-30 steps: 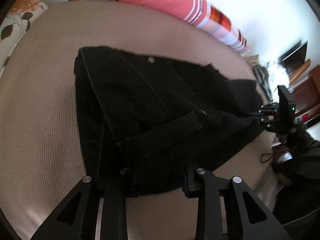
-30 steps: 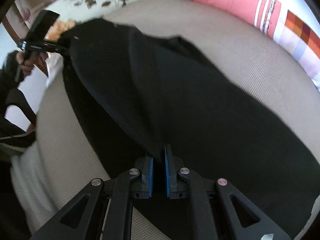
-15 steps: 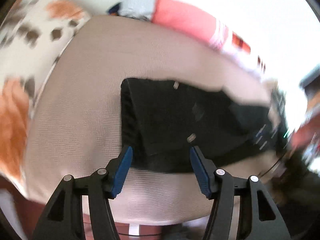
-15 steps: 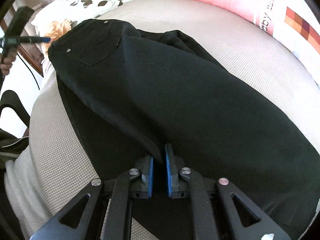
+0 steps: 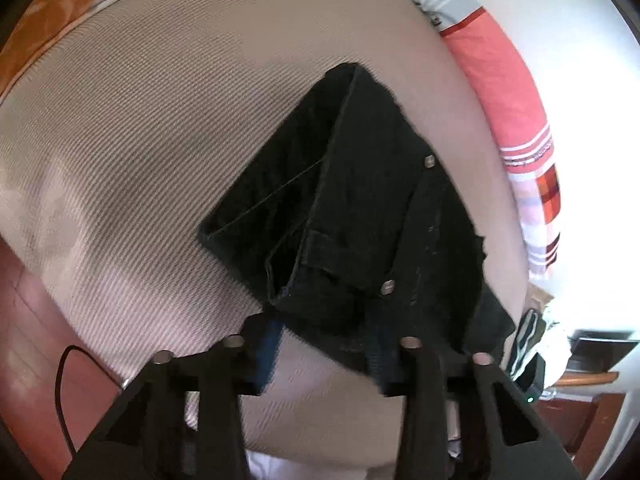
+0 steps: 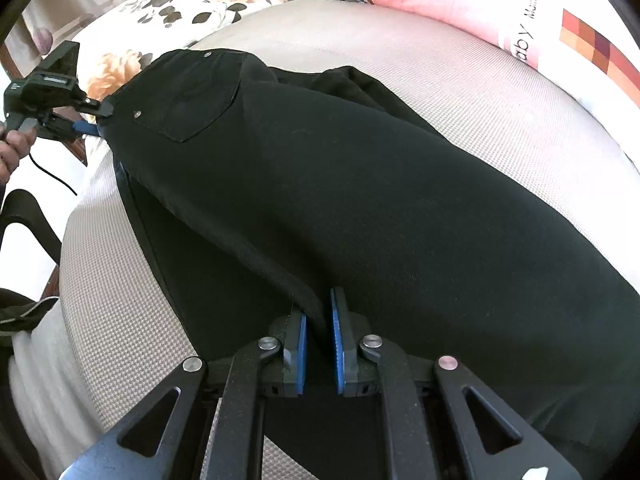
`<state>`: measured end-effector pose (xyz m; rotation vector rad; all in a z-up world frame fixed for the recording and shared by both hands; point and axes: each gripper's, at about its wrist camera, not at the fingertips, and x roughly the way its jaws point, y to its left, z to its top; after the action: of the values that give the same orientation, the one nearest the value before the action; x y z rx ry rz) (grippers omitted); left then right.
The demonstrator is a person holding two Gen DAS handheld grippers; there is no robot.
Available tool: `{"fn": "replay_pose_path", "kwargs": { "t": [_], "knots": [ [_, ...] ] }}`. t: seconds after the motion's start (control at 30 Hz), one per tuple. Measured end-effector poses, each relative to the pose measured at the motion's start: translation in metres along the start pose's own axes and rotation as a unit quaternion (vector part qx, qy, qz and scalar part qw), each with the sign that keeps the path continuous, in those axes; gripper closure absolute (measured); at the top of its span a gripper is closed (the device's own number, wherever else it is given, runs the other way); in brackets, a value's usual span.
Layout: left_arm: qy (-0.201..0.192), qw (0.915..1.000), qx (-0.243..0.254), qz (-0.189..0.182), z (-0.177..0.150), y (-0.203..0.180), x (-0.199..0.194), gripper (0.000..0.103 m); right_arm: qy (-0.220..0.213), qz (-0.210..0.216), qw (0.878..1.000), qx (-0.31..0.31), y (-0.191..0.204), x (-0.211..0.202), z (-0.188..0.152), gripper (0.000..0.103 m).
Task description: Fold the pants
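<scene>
Now the left claw (image 5: 324,354), just closing, grips the pants' (image 5: 360,216) waistband, while the right claw (image 6: 318,344) stays clamped on their fold.

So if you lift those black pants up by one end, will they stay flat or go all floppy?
Probably floppy: the pants already sag and crease where they lie on the bed, and the waist folds over on itself. They look like thick cloth, so likely a bit heavy. The right gripper pinches a fold, so they seem unlikely to slip.

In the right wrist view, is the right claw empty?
No. The right claw is shut on a ridge of the black pants, with fabric pinched between its blue pads.
</scene>
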<state>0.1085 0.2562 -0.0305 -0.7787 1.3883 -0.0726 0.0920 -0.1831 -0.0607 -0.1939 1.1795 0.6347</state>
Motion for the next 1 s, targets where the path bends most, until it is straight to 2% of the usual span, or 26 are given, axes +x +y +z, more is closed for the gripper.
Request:
{"fn": "replay_pose_path", "kwargs": {
  "t": [0.03, 0.17, 0.23, 0.37, 0.5, 0.57, 0.67, 0.8, 0.9, 1.0],
  "knots": [
    [-0.008, 0.9998, 0.017, 0.003, 0.003, -0.007, -0.002, 0.081, -0.001, 0.000, 1.000, 0.005, -0.001, -0.001, 0.000, 0.093],
    [-0.033, 0.9954, 0.090, 0.009, 0.014, -0.039, -0.014, 0.083, -0.015, -0.013, 1.000, 0.016, 0.005, -0.012, 0.001, 0.094],
    [-0.044, 0.9913, 0.124, -0.001, 0.021, -0.052, -0.022, 0.084, -0.026, -0.019, 0.999, 0.019, 0.009, -0.024, 0.002, 0.094],
    [-0.056, 0.9805, 0.188, -0.003, 0.037, -0.057, -0.033, 0.083, -0.044, -0.008, 0.999, 0.020, 0.025, -0.047, -0.002, 0.094],
    [-0.016, 0.9751, 0.216, 0.046, 0.041, -0.032, -0.012, 0.083, -0.016, 0.015, 1.000, -0.002, 0.049, -0.035, -0.013, 0.094],
    [0.005, 0.9768, 0.208, 0.050, 0.040, -0.017, 0.000, 0.083, 0.005, 0.011, 1.000, -0.009, 0.056, -0.019, -0.019, 0.094],
    [0.008, 0.9767, 0.207, 0.056, 0.036, -0.003, 0.011, 0.082, 0.017, 0.018, 1.000, 0.005, 0.053, -0.006, -0.022, 0.094],
    [-0.011, 0.9665, 0.241, 0.089, 0.028, -0.010, 0.012, 0.070, 0.021, 0.030, 0.999, 0.018, 0.048, -0.006, -0.022, 0.094],
    [-0.041, 0.9492, 0.268, 0.159, 0.019, -0.025, 0.005, 0.047, 0.018, 0.021, 0.999, 0.019, 0.050, -0.006, -0.022, 0.093],
    [-0.065, 0.9338, 0.298, 0.187, 0.007, -0.038, -0.011, 0.046, 0.012, 0.016, 0.999, 0.027, 0.047, -0.008, -0.023, 0.090]
  ]
}}
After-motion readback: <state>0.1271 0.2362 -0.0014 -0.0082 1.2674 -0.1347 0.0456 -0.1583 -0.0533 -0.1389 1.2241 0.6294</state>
